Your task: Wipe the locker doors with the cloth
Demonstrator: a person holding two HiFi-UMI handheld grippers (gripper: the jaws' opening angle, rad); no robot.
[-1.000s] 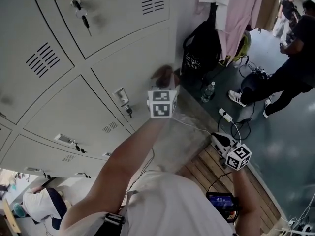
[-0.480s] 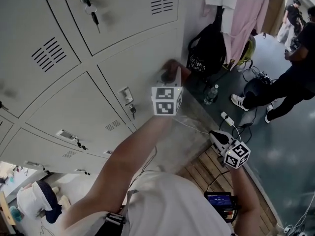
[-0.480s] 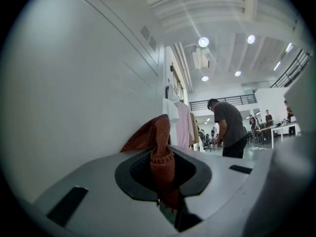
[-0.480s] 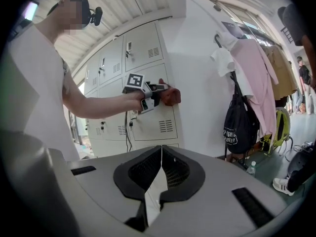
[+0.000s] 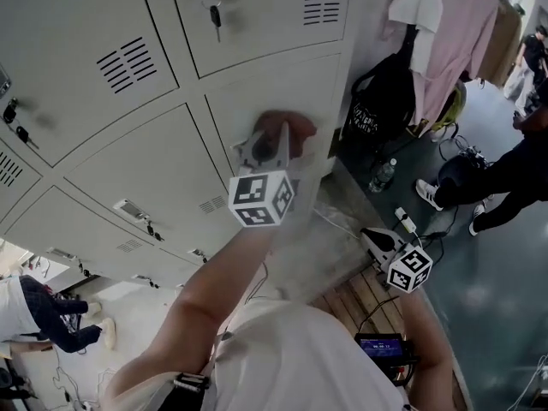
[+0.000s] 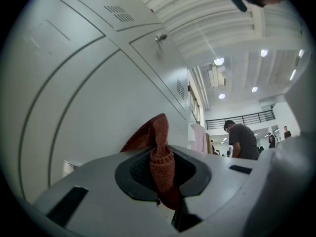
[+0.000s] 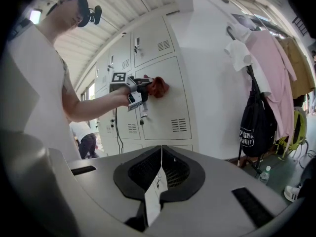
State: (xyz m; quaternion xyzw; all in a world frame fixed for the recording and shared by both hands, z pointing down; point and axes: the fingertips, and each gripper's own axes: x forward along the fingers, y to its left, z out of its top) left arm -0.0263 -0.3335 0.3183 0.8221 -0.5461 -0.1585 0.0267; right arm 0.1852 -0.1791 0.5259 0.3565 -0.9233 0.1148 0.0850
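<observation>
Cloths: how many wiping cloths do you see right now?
1. The red cloth is gripped in the left tool, against the locker door. None in the right tool; others may be hidden.

Head view looks steeply down the lockers [image 5: 128, 169]. Left gripper view hugs one door [image 6: 94, 112], facing up; right gripper view faces that door from farther back.

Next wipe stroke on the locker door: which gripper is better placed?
Left. The left gripper is shut on the red cloth against the locker door; the right gripper hangs low, shut, empty, away from it.
</observation>
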